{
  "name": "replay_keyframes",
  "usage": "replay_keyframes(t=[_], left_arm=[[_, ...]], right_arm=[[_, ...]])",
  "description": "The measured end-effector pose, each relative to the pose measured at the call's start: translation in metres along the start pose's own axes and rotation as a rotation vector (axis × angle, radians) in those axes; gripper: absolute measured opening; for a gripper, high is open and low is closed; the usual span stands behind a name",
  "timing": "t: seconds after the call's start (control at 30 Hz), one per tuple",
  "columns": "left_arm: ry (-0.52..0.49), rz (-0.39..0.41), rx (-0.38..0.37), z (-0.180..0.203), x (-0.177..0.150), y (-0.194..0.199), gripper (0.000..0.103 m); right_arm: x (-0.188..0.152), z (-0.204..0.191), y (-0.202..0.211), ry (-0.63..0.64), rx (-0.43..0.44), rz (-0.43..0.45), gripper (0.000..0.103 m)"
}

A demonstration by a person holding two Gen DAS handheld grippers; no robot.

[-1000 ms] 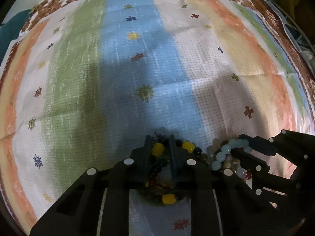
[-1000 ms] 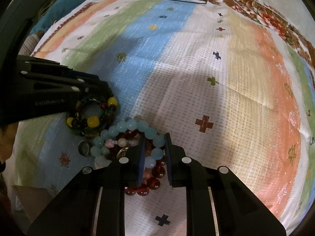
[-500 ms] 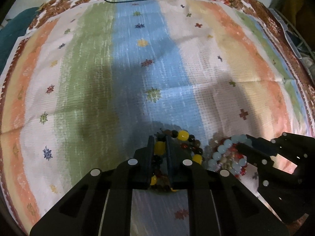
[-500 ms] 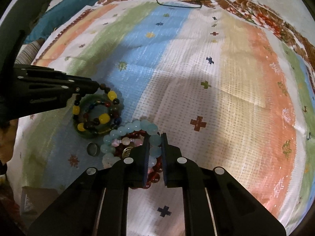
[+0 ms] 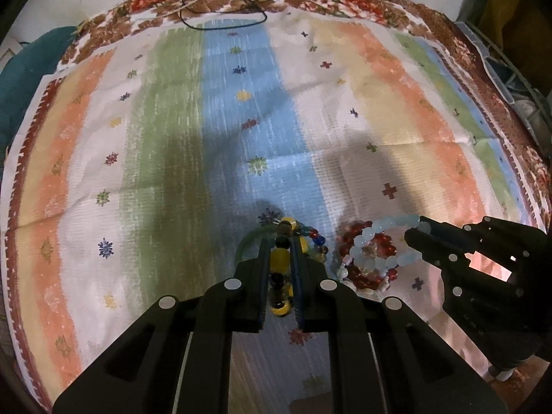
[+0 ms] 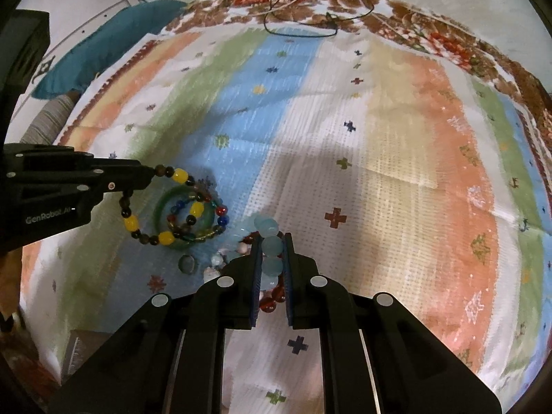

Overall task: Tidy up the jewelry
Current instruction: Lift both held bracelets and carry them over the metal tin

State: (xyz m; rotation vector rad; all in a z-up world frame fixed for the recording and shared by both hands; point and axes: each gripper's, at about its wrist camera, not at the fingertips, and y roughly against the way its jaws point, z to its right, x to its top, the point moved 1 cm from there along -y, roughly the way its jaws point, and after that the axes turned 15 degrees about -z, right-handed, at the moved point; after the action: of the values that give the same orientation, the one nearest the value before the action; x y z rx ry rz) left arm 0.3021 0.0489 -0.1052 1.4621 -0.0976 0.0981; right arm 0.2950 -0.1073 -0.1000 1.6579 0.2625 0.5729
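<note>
Where the left wrist view looks down along its own fingers, the left gripper (image 5: 280, 258) is clamped on the yellow-and-dark beaded bracelet (image 5: 279, 260), with one large yellow bead pinched between the blue-edged pads and further beads strung above and below the grip. Its jaws had been closing until half a second ago, with this bracelet between them. Just ahead of the fingertips, the translucent green bangle (image 5: 249, 241) and the multicoloured small-bead bracelet (image 5: 315, 236) lie on the striped woven cloth (image 5: 172, 145). To the right, the right gripper (image 5: 415, 233) grips one end of the pale blue round-bead bracelet (image 5: 372, 241), whose loop hangs over the dark red glass-bead bracelet (image 5: 365, 258) resting on the cloth. A thin black cord (image 5: 224, 25) lies at the far edge of the cloth. From the right wrist view, the right gripper (image 6: 272, 258) is clamped on the pale blue round-bead bracelet (image 6: 272, 245), several beads stacked between its pads; these jaws likewise had been closing until half a second ago. Red beads (image 6: 270, 302) show beneath the fingers. At left, the left gripper (image 6: 150, 174) holds the yellow-and-dark beaded bracelet (image 6: 145, 219), its loop hanging partly over the green bangle (image 6: 165, 207), which encircles the multicoloured bracelet (image 6: 203, 220). A small metal ring (image 6: 187, 264) lies on the cloth just beside the bangle.
</note>
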Motion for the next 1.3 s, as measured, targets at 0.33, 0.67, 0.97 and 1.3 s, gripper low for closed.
replay_keyframes(t=[0.33,0.67,0.97,1.3], left_arm=[[0.004,0.037,0.007,0.004,-0.016,0.021,0.011],[-0.011,0.108,-0.002,0.012,-0.041,0.057,0.011],[-0.017,0.158,-0.018,0.019,-0.07,0.081,0.011],[-0.048,0.236,-0.064,0.029,-0.11,0.114,0.011]], right_arm=[[-0.015,-0.004,0.021,-0.035,-0.018,0.025,0.012],[-0.036,-0.02,0.05,-0.028,-0.048,0.083,0.012],[-0.056,-0.035,0.075,-0.03,-0.056,0.138,0.012],[-0.08,-0.044,0.101,-0.032,-0.033,0.199,0.012]])
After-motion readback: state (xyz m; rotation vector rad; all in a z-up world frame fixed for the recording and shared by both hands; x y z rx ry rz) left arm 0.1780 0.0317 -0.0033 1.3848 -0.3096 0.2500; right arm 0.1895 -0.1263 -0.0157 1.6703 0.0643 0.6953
